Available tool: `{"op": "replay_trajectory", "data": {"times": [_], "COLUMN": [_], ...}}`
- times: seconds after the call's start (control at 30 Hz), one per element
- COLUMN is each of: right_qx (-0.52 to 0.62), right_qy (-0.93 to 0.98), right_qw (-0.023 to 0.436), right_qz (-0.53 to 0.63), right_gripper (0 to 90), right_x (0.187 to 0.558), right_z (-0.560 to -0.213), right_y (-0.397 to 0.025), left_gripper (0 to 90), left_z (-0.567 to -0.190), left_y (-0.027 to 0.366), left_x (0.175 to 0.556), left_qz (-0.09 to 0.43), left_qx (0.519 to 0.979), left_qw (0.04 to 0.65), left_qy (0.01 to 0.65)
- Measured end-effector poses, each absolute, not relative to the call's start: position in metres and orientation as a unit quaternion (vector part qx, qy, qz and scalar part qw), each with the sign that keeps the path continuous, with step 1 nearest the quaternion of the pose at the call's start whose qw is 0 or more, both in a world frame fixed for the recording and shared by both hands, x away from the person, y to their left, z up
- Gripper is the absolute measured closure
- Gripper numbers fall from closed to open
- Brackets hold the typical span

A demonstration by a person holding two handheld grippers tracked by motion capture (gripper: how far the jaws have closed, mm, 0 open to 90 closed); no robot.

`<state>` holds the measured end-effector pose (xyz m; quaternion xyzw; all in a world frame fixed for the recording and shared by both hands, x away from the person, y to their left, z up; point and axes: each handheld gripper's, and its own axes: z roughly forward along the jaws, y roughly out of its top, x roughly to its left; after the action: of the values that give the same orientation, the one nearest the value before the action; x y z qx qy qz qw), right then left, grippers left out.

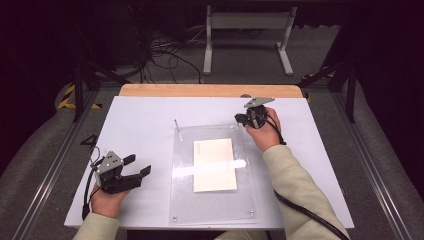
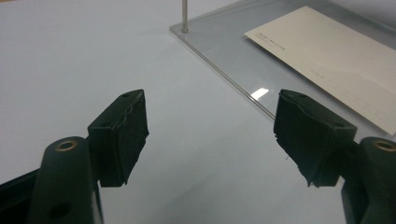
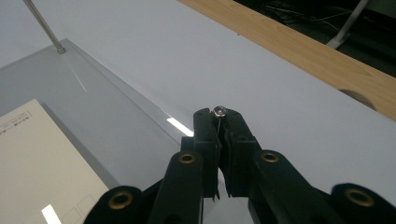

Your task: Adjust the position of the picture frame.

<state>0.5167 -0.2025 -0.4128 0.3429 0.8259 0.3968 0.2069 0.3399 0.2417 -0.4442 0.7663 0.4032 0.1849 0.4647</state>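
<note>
A clear acrylic plate (image 1: pixel 215 205) lies on the middle of the white table with a cream card (image 1: pixel 215 165) under or on it. A thin metal pin (image 1: pixel 176 125) stands upright at its far left corner. My right gripper (image 1: pixel 240 118) is at the plate's far right corner, shut on a small metal screw (image 3: pixel 219 111) whose head sticks out above the jaws. My left gripper (image 1: pixel 139 165) rests low at the near left, open, with nothing between its jaws. In the left gripper view, the plate's edge (image 2: pixel 243 51), the card (image 2: pixel 336 56) and the pin (image 2: pixel 185 16) lie ahead.
The white tabletop (image 1: pixel 140 125) has bare room left of the plate. A wooden strip (image 1: pixel 210 90) runs along the far edge. Beyond it, a white frame (image 1: pixel 247 30) and cables sit on the floor. Small holes mark the plate's near corners.
</note>
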Motion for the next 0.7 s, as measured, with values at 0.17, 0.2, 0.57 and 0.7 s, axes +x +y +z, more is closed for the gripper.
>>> {"op": "replay_trajectory", "data": {"times": [0.17, 0.2, 0.57, 0.7], "right_qx": [0.354, 0.356, 0.367, 0.367], "right_qy": [0.821, 0.82, 0.815, 0.812], "right_qw": [0.205, 0.206, 0.195, 0.198], "right_qz": [0.398, 0.399, 0.402, 0.408], "right_gripper": [84.9, 85.0, 84.7, 84.7], "right_x": [0.513, 0.512, 0.509, 0.506], "right_z": [-0.418, -0.419, -0.429, -0.431], "right_y": [-0.207, -0.209, -0.219, -0.222], "left_gripper": [26.6, 26.6, 26.6, 26.6], "left_z": [-0.444, -0.444, -0.444, -0.444], "left_y": [0.239, 0.239, 0.235, 0.231], "left_x": [0.342, 0.343, 0.345, 0.347], "left_qz": [0.186, 0.187, 0.181, 0.176], "left_qx": [0.768, 0.769, 0.773, 0.774], "left_qw": [0.466, 0.467, 0.468, 0.468], "left_qy": [0.397, 0.395, 0.389, 0.388]}}
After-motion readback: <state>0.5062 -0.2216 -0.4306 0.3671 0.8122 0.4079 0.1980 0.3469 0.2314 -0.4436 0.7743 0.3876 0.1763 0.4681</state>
